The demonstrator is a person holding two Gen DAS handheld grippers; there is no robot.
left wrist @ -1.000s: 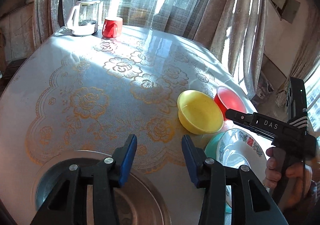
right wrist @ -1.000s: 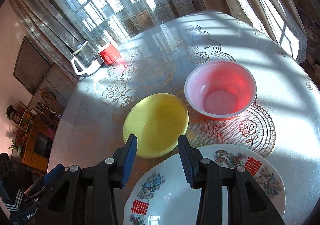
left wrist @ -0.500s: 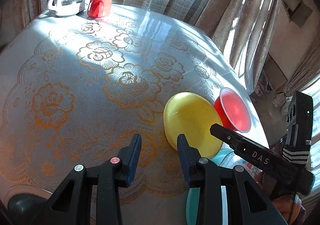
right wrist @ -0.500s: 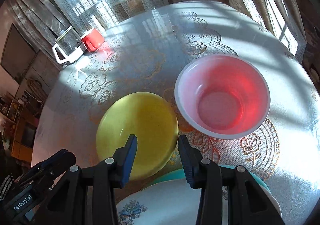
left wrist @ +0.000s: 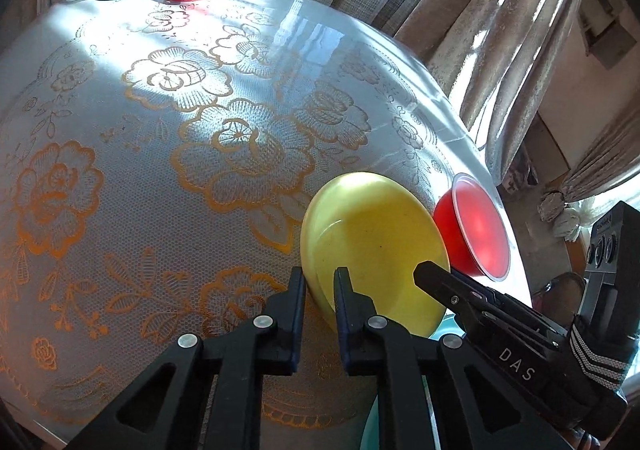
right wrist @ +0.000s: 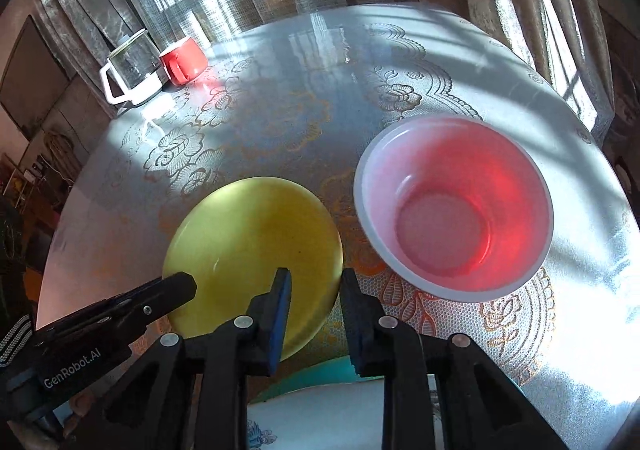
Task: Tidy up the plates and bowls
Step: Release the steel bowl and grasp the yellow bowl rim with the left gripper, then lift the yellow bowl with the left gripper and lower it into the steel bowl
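Two bowls on the table [right wrist: 304, 61]: one yellow bowl [left wrist: 372, 246], one red bowl [right wrist: 456, 205] just beside it. One white patterned plate [right wrist: 320, 414] on one teal plate [right wrist: 316, 374] at the near edge. Left gripper [left wrist: 320, 282] jaws have just closed, pinching the yellow bowl's near rim. Right gripper [right wrist: 314, 292] jaws, just narrowing, straddle the same bowl's opposite rim; contact unclear. One red mug [right wrist: 182, 59], one glass kettle [right wrist: 130, 69] at the far side.
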